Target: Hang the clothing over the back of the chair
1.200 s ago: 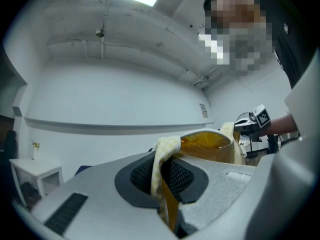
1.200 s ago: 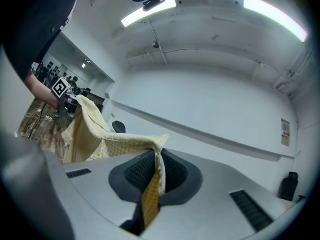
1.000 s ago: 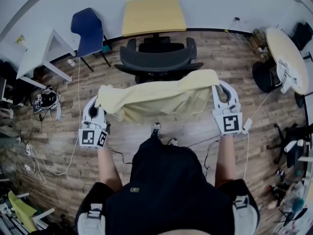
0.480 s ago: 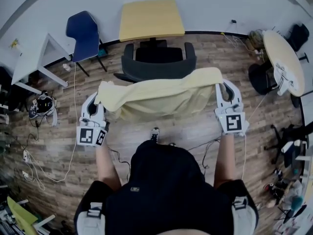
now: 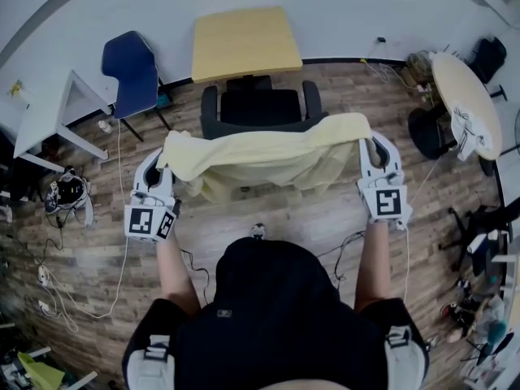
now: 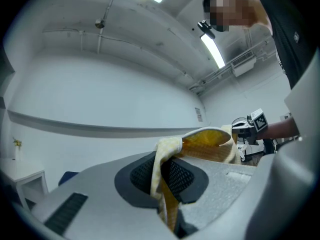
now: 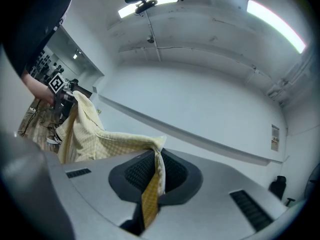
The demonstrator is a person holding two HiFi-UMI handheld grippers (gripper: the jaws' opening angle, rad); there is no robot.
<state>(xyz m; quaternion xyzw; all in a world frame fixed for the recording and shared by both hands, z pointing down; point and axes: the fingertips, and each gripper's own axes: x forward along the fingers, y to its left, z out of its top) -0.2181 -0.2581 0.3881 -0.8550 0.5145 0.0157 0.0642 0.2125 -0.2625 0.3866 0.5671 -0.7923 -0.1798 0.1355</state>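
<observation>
Wood-plank floor (image 5: 309,210) | white wall (image 5: 349,15) | yellow table (image 5: 244,43) | black chair (image 5: 262,108)

Wood-plank floor (image 5: 97,250) bearing a black office chair (image 5: 262,108) at centre, a blue chair (image 5: 130,70) and a white table (image 5: 45,112) to its left, a yellow table (image 5: 244,43) behind and a round table (image 5: 463,104) at right. Loose white cables (image 5: 120,169) trail at left.
</observation>
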